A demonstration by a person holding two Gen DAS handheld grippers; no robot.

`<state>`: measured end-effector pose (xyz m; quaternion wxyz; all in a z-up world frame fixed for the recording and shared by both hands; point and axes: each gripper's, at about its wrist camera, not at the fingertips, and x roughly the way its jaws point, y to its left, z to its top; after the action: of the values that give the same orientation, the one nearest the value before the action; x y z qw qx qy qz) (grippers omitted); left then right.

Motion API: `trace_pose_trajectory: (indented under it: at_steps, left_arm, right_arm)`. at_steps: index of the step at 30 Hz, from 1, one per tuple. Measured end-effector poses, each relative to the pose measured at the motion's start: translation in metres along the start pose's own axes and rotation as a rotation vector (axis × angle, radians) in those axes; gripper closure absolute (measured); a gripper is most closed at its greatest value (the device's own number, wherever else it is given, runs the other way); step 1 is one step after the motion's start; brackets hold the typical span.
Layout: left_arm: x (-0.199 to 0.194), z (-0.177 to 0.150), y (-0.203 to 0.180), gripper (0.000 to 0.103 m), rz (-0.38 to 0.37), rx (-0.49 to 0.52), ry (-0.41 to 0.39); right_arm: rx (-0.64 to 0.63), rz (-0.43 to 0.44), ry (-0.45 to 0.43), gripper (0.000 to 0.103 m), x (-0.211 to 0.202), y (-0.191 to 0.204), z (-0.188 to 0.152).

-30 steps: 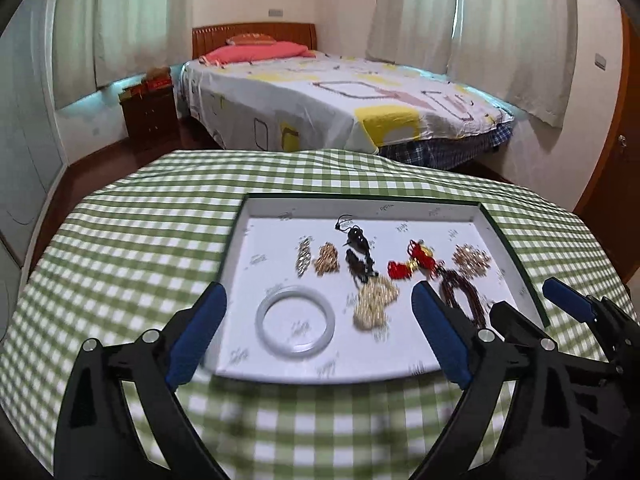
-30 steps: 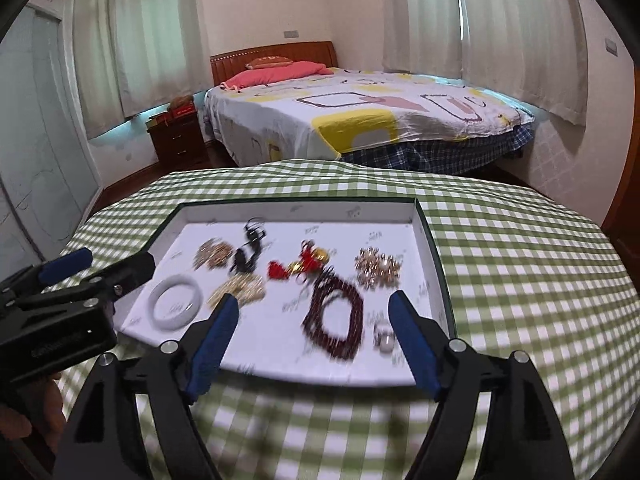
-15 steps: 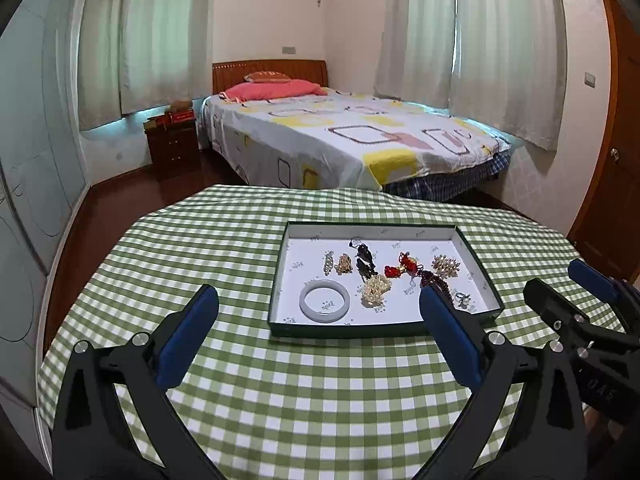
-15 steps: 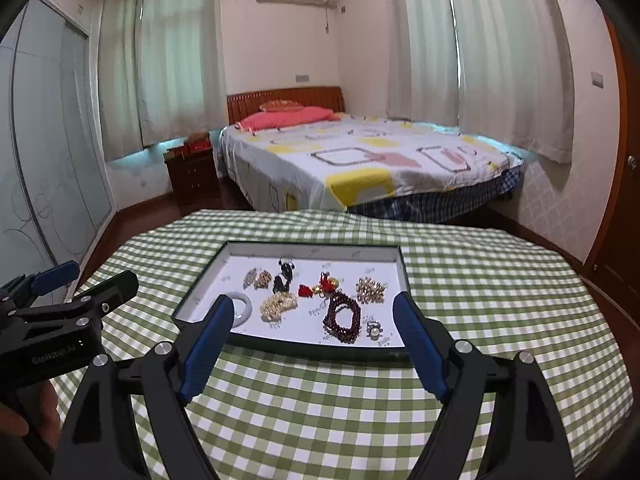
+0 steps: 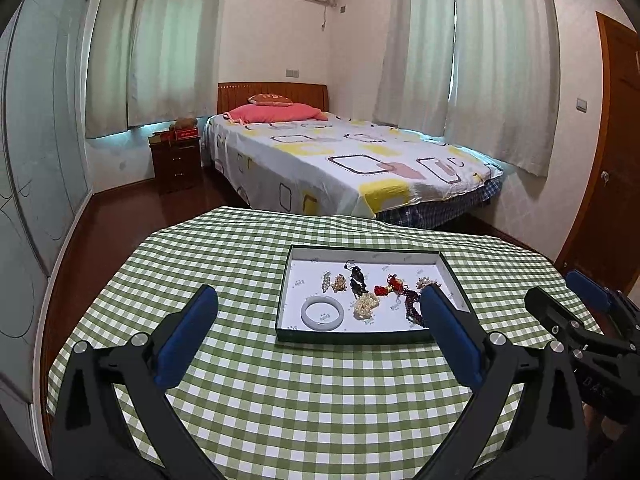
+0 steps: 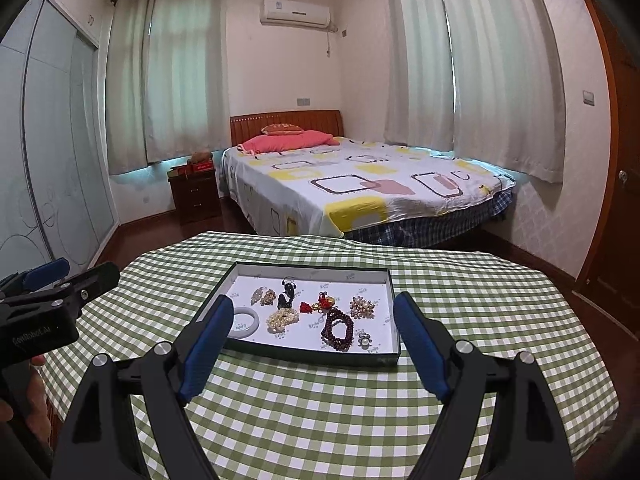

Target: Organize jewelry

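On table, largest to smallest.

Table [image 6: 360, 420]: round, draped in green-and-white checked cloth; bed and curtained windows beyond.

Left gripper [image 5: 320, 340]: held above near part of cloth, well short of tray; blue pads spread at full width after a slight further opening, nothing between them. Seen also at left edge of right wrist view [image 6: 52, 280], gripped by a hand [image 6: 36, 384].

Right gripper [image 6: 314, 344]: above near part of cloth, jaws wide apart, nothing gripped, tray framed between fingers. Seen at right edge of left wrist view [image 5: 576, 300].

Tray [image 6: 280, 350]: shallow, rectangular, dark green rim, white printed lining; flat on cloth toward middle of table, untouched by either gripper. All jewelry inside.

Contents:
- Pale bangle [image 5: 322, 313]: near left corner, lying flat.
- Dark red bead bracelet [image 6: 338, 330]: looped, near right part.
- Pearl cluster [image 6: 283, 318]: cream, between bangle and bead bracelet.
- Black pendant with cord [image 6: 287, 294]: behind pearl cluster.
- Red knotted charm [image 6: 318, 304]: with gold piece, right of black pendant.
- Gold floral brooch [image 6: 362, 306]: right of red charm.
- Two small gold pieces [image 6: 263, 296]: side by side, behind bangle.
- Small ring [image 6: 364, 339]: pale stone, just right of bead bracelet, near front wall.
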<state>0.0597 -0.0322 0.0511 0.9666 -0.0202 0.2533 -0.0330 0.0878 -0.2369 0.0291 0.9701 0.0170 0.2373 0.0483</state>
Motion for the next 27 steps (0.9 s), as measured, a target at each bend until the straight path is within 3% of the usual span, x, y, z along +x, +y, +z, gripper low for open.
trace_pose_trajectory:
  at_steps: [27]
  left_arm:
    - [-0.0087,0.0007,0.0051,0.004,0.015,-0.018,-0.008]
  right_arm:
    - [0.002,-0.003,-0.010,0.023,-0.0074,-0.0001,-0.0036]
